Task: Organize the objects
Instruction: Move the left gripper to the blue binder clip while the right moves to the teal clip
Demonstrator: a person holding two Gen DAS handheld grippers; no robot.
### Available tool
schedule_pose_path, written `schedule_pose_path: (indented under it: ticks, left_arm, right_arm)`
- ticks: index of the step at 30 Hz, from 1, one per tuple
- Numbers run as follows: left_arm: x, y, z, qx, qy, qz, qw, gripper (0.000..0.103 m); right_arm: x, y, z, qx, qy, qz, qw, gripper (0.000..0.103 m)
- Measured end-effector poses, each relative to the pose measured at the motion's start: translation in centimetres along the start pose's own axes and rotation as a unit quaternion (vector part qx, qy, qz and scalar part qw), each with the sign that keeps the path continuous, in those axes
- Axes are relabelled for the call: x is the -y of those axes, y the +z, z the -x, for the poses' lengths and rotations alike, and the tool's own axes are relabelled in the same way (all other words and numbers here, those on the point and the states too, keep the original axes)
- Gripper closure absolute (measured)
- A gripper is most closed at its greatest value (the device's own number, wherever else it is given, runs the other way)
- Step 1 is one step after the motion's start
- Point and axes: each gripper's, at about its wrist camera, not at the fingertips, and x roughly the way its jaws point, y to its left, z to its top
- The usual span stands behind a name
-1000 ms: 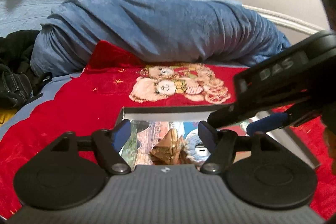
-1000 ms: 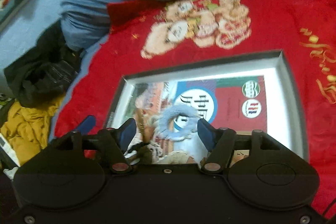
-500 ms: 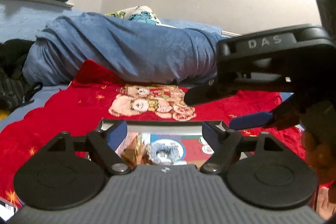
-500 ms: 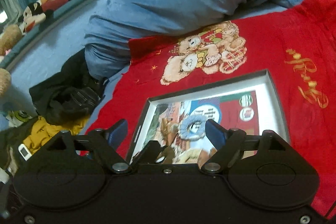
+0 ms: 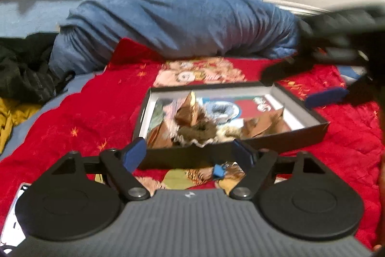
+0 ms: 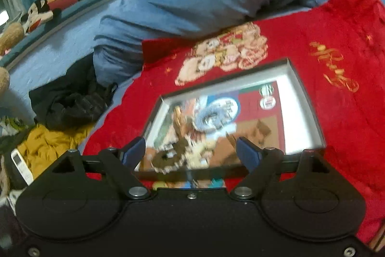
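A shallow dark box [image 5: 288, 139] lies on the red teddy-bear blanket [image 5: 84, 117]. Inside are a gold foil pyramid [image 5: 190, 110], a pale blue scrunchie [image 5: 220, 110], a brown frilly scrunchie [image 5: 197, 131] and brown card pieces [image 5: 267, 122]. My left gripper [image 5: 189, 154] hovers at the box's near wall, its jaws closing with nothing between them. In front of the box lies a striped yellow item with a blue clip [image 5: 219, 171]. My right gripper [image 5: 303, 83] is blurred over the box's far right corner. In its own view the right gripper [image 6: 191, 152] stands open over the box [image 6: 305, 98] and the blue scrunchie [image 6: 209, 119].
A rolled blue duvet [image 5: 180, 25] lies behind the blanket. Black clothing [image 6: 69, 102], a yellow garment [image 6: 48, 143] and a white handset [image 6: 20, 164] lie to the left. Plush toys [image 6: 41, 11] sit on a ledge. A white device [image 5: 16, 216] shows at the lower left.
Both grippers have drawn back from the box, so its near wall and the clipped item in front now show. The right gripper's jaws have spread wider.
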Motion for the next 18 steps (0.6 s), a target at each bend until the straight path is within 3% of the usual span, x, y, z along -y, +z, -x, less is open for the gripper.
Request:
schedule_pose_path:
  ticks: [6, 12, 18]
  left_arm:
    - [1.6, -0.9, -2.5, -0.031, -0.019, -0.015, 0.9992, 0.03]
    - [2.4, -1.8, -4.5, -0.074, -0.028, -0.007, 0.9969, 0.031]
    - [3.0, -2.4, -6.4, -0.114, -0.029, 0.007, 0.993, 0.03]
  right_arm:
    - [2.1, -2.5, -0.8, -0.053, -0.018, -0.015, 0.998, 0.021]
    - [4.8, -2.6, -1.0, -0.052, -0.019, -0.078, 0.995, 0.021]
    - [4.8, -2.5, -1.4, -0.059, -0.024, -0.08, 0.995, 0.021]
